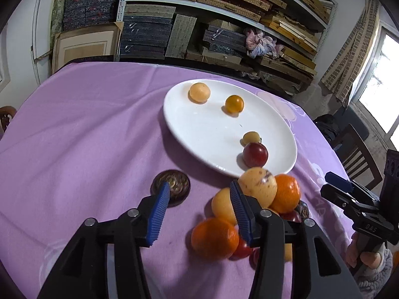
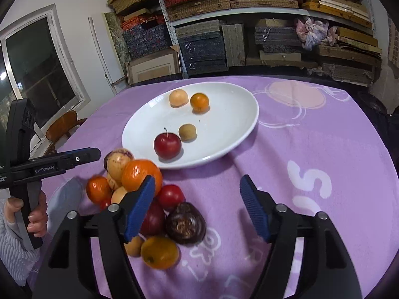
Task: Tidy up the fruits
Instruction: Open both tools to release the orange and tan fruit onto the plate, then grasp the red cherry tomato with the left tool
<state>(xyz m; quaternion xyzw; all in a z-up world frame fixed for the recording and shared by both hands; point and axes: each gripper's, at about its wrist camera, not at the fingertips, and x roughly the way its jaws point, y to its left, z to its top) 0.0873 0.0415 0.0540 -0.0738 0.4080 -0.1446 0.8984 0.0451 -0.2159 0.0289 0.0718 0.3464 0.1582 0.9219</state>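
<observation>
Both pairs of jaws stand apart and nothing is held in either. Between the blue pads of the left gripper [image 1: 198, 194] only bare cloth and part of a dark round disc [image 1: 171, 189] are seen; the pile of fruit [image 1: 251, 206] lies just outside its right-hand jaw, with a speckled yellow fruit [image 1: 258, 185] on top, touching that pad's outer side. The right gripper [image 2: 198, 191] is held wider, with the same pile at and beyond its left-hand jaw: an orange [image 2: 139, 174] just behind the pad, a small red fruit [image 2: 170, 196] and a dark wrinkled fruit [image 2: 185, 226] just inside it.

The step in hand is judged to be the choice of the next fruit for the plate [image 2: 232, 134], which lies ahead of both sets of jaws and already carries four fruits. A loose fruit at the pile's edge is best taken, since the stacked ones may roll if disturbed. The jaws should be centred on one fruit alone, closed gently on its widest part, and the fruit set down in an open part of the plate, not against the red apple [image 2: 167, 145].

The table is covered by a purple cloth [image 2: 311, 162] with pale printing, slightly creased. Behind it, shelves [image 2: 224, 12] of stacked boxes are seen, with a window at each side.
</observation>
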